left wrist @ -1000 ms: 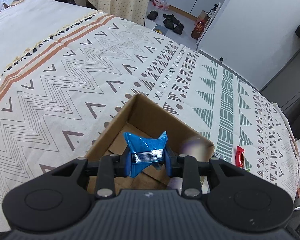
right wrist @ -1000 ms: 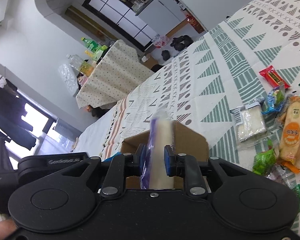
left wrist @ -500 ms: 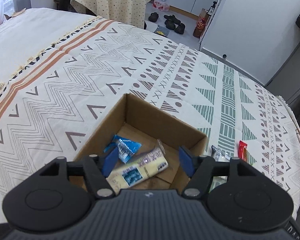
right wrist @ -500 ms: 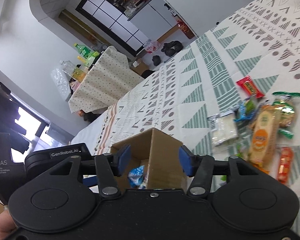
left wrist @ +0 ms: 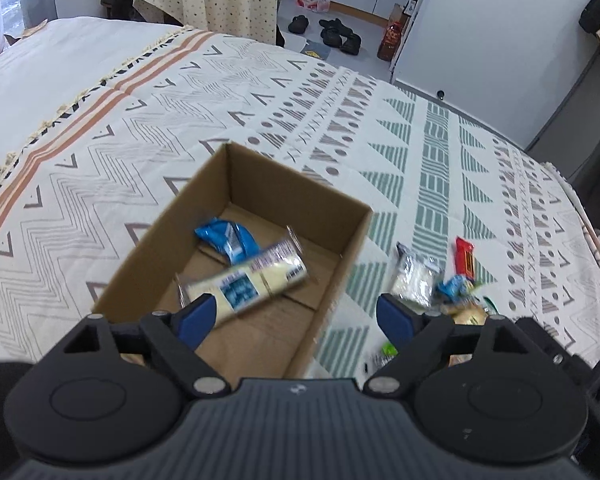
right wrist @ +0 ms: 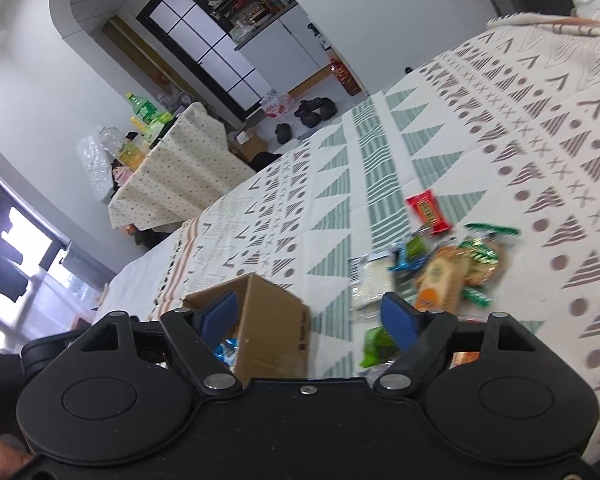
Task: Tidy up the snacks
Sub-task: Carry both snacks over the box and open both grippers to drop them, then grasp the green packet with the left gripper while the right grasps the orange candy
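Note:
An open cardboard box [left wrist: 342,240] [right wrist: 276,320] sits on a patterned bedspread. Inside it lie a blue snack packet [left wrist: 228,240] and a pale cream packet with a blue label [left wrist: 246,282]. My left gripper [left wrist: 296,316] hangs above the box's near right corner, its jaws opening, nothing between them. My right gripper [right wrist: 310,316] is above the box's right side, jaws opening too and empty. To the right of the box lies a pile of snacks: a clear pack of white pieces [left wrist: 414,280] [right wrist: 370,280], a red bar [left wrist: 465,258] [right wrist: 428,210], an orange packet [right wrist: 440,280] and green packets [right wrist: 376,346].
The bedspread [left wrist: 180,128] stretches far to the left and behind the box. Beyond the bed stand a table under a dotted cloth [right wrist: 180,172] with bottles, shoes [left wrist: 334,32] on the floor and a white wall [left wrist: 500,48]. A hand [right wrist: 0,456] shows at the lower left.
Both grippers let go: the blue packet and the cream packet dropped into the box. Both sets of jaws spread wide, and both grippers drew back and up from the box.

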`<state>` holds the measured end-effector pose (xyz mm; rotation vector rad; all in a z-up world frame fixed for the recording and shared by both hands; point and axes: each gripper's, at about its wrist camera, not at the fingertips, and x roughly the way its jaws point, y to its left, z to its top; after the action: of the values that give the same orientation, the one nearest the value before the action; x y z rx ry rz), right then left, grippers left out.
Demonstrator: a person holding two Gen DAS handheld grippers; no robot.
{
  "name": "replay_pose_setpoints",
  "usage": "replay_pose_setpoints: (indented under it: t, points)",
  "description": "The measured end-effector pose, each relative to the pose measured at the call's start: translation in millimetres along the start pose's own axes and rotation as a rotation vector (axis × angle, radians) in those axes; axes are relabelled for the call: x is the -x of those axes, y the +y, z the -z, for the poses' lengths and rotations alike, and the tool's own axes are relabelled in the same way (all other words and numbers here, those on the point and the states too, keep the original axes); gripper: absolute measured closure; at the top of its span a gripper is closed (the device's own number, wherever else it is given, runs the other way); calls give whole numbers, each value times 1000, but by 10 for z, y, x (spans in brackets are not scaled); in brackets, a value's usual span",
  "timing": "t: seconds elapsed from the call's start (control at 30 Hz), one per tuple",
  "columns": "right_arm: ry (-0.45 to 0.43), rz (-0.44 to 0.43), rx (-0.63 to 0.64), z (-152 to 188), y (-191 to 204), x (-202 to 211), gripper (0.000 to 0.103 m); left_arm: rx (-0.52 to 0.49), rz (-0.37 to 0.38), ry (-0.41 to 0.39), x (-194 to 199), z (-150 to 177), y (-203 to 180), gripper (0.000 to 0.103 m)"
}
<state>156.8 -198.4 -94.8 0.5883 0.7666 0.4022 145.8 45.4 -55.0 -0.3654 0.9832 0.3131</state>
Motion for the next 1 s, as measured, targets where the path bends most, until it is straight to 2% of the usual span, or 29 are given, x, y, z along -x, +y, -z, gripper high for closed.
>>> replay_pose_setpoints:
  t: [0.1,0.3,0.43,0.83,1.0]
  points:
    - [-9,9,-22,-24,-109,93,14,-10,-2,7,31,100,-96,14]
    - [-28,42,-30,-40,-322,266,7,-10,17,13,97,280,-234,6]
    - [-27,57,-39,-20,-483,361,6,-7,25,12,133,360,-303,0]
    - [-56,131,-90,-27,-829,616,3,-21,43,17,164,602,-554,0]
    - [-36,96,-154,-20,-1008,602,3,18,65,64,72,674,-606,0]
